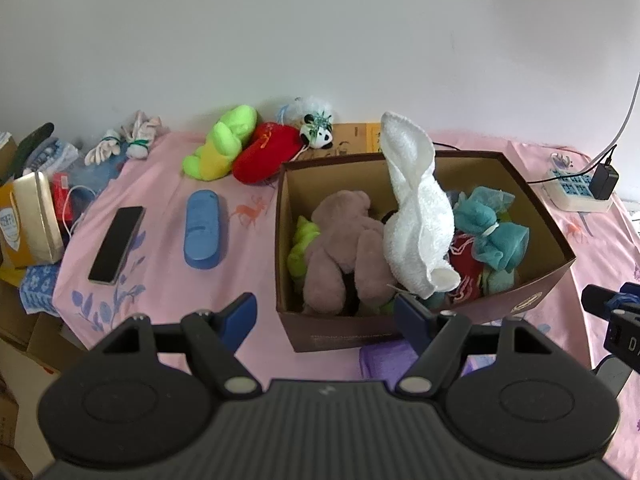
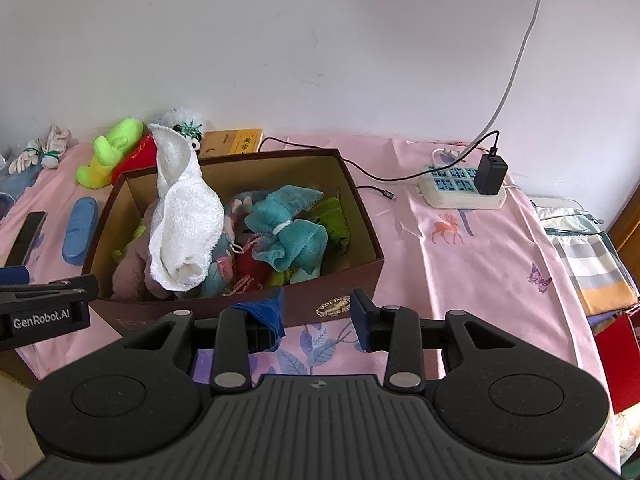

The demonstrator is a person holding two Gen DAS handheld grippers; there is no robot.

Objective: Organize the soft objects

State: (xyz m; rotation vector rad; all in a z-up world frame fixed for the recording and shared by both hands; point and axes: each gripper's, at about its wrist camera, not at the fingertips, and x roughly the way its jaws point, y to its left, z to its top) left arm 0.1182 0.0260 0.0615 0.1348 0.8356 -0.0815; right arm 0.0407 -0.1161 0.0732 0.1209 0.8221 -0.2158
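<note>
at ten o'clock from our left tool (image 1: 325,316), jaws wide and empty, lies the lime-green plush toy (image 1: 224,142), long axis slanting toward the brown cardboard box (image 1: 400,332); right tool (image 2: 317,316), part-open and empty, sits farther off.

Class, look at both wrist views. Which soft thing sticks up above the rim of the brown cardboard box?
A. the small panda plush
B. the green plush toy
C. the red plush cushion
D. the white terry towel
D: the white terry towel stands in the brown cardboard box and rises past its back rim; the other three lie on the pink sheet behind it.
</note>
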